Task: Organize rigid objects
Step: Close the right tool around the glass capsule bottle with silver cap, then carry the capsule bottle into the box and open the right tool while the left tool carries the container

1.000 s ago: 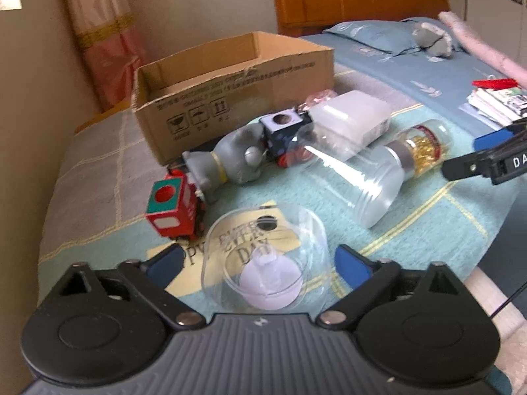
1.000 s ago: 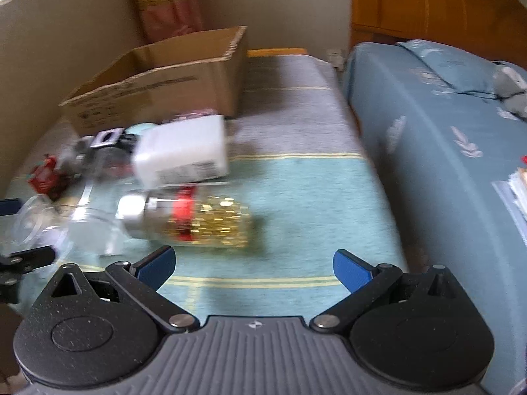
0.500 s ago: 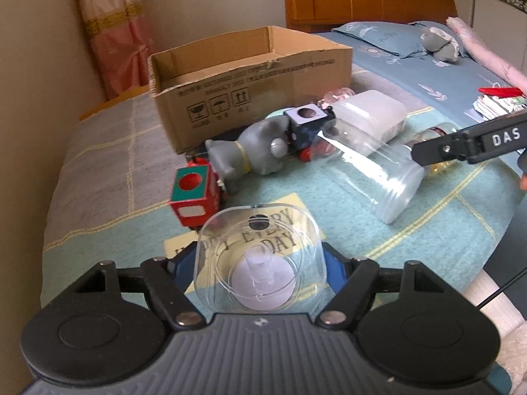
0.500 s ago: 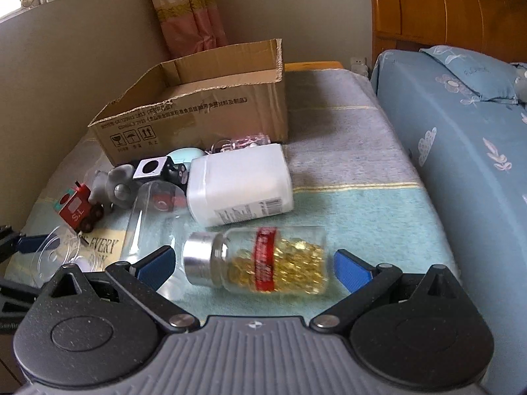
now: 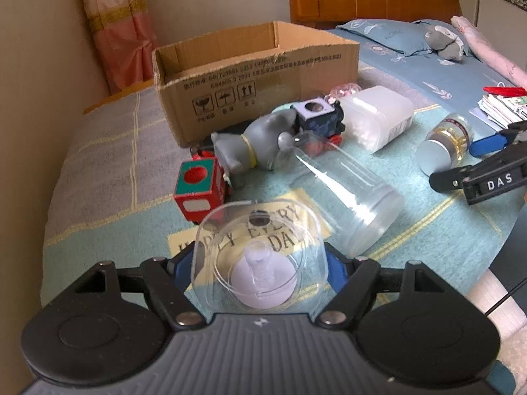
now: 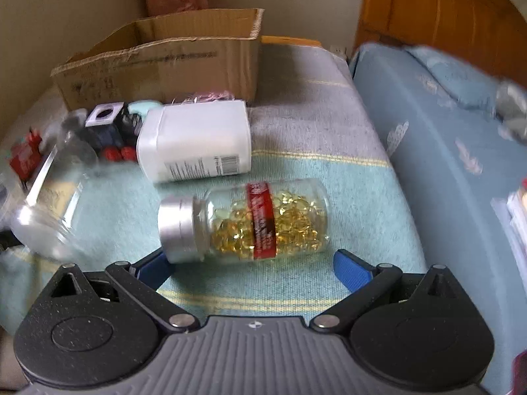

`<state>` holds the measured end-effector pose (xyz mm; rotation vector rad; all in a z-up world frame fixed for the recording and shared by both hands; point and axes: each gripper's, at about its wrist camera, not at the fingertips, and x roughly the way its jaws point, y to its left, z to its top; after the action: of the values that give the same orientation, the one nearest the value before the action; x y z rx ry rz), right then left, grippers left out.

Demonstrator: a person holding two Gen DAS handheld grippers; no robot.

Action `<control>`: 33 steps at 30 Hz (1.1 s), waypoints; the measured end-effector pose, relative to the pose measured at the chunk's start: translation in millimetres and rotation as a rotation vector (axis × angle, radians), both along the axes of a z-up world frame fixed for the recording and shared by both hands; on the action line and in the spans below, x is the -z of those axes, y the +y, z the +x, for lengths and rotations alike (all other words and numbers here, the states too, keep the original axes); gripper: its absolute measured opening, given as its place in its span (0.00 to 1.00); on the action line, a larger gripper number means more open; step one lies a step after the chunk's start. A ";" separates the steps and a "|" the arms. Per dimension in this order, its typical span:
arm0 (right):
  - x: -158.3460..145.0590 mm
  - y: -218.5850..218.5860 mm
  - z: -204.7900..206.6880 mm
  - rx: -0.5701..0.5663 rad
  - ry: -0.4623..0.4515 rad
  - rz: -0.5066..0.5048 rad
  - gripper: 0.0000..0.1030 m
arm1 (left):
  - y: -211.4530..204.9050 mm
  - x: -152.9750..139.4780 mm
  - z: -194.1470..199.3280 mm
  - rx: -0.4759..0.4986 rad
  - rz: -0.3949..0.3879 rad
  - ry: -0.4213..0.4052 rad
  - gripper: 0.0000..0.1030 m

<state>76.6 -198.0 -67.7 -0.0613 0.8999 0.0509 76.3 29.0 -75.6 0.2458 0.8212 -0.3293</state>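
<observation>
My left gripper (image 5: 260, 268) is shut on a clear plastic cup (image 5: 258, 256) with a white piece inside, held just above the blanket. Ahead lie a red toy block car (image 5: 197, 189), a grey elephant toy (image 5: 250, 144), a dark blue block car (image 5: 318, 117), a clear plastic jar (image 5: 346, 197), a white plastic tub (image 5: 375, 117) and a capsule bottle (image 5: 444, 143). My right gripper (image 6: 252, 268) is open, its blue pads (image 6: 352, 270) on either side of the capsule bottle (image 6: 243, 220), which lies on its side. An open cardboard box (image 5: 257, 75) stands behind the pile.
The blanket (image 5: 98, 171) ends at a wall on the left. A blue bed (image 6: 444, 151) with a pillow and a grey plush lies to the right. Papers (image 5: 504, 105) sit at the right edge. The white tub (image 6: 197, 144) lies just beyond the bottle.
My left gripper closed on the clear cup and lifted it slightly. My right gripper moved forward and down until its open fingers flank the capsule bottle.
</observation>
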 end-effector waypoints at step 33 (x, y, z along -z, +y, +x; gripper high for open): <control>-8.3 9.1 11.5 -0.058 -0.053 -0.039 0.95 | 13.6 -0.1 14.6 0.034 -0.070 0.086 0.72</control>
<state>88.1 -188.8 -59.4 -0.1246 0.8464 0.0858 90.9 42.6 -75.5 0.1810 0.8890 -0.4020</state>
